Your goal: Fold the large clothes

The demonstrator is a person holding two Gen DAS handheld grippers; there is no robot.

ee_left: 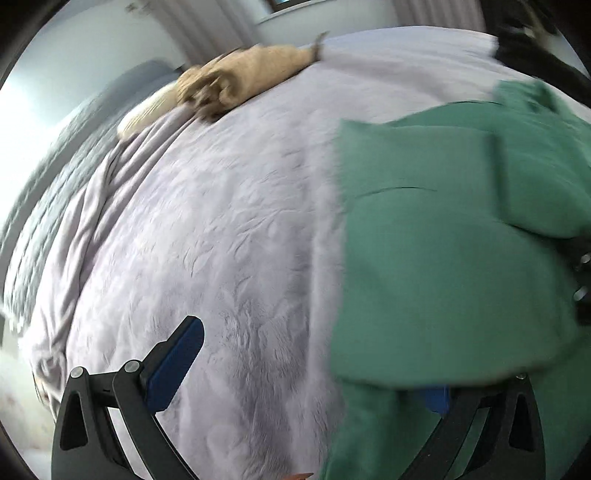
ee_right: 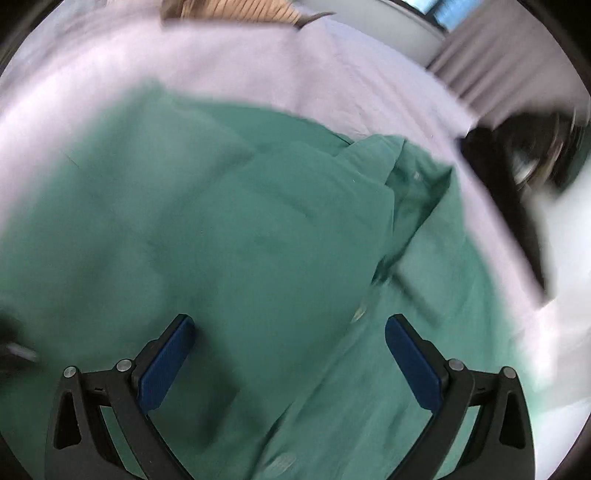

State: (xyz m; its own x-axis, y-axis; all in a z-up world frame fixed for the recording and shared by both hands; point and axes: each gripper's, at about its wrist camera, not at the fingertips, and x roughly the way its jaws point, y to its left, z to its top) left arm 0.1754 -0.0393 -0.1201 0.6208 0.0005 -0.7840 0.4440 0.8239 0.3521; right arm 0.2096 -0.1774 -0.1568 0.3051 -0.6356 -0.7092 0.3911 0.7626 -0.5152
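On the pale lilac bedspread (ee_left: 221, 229) we see the green shirt (ee_right: 229, 229) lying spread and partly folded, its collar toward the far edge. Our right gripper (ee_right: 290, 354) hangs over it with fingers apart, nothing clamped between them. Our left gripper (ee_left: 306, 373) stands wide too, one finger half hidden under green cloth. Farther off lies a tan garment (ee_left: 243, 74).

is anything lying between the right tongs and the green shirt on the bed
Nothing visible does. The right tongs hang open directly over the green shirt, with only air between the pads and the cloth. The tan garment lies far off at the back of the bed cover, apart from the shirt.
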